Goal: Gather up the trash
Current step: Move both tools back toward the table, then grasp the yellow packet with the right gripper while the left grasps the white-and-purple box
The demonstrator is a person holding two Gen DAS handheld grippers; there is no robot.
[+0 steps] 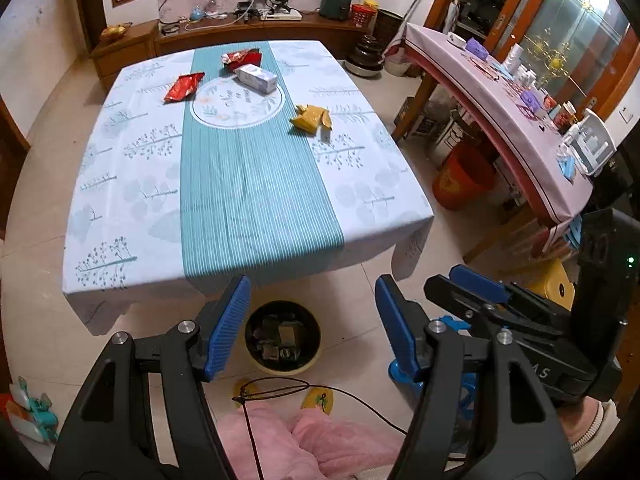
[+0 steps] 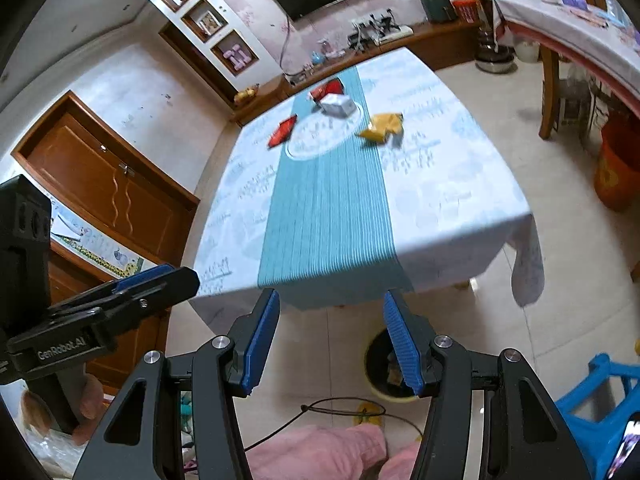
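Hovering off the near edge of the worktop (image 1: 120, 184), left tool (image 1: 312, 320) and right tool (image 2: 330, 340) both have jaws spread, holding nothing. Trash lies toward the far edge: red wrapper (image 1: 185, 86), white box (image 1: 256, 77), second red packet (image 1: 241, 57), and yellow wrapper (image 1: 312, 119) nearer the right edge. Bin (image 1: 283, 337) sits on the floor below the near edge.

Tiled floor (image 1: 400, 128), clothed table (image 1: 120, 184), wooden sideboard (image 1: 128, 50) behind.

Wrappers (image 1: 185, 86) and a box (image 1: 256, 77) lie on the table's (image 1: 132, 200) far half; bin (image 1: 283, 337) before it.
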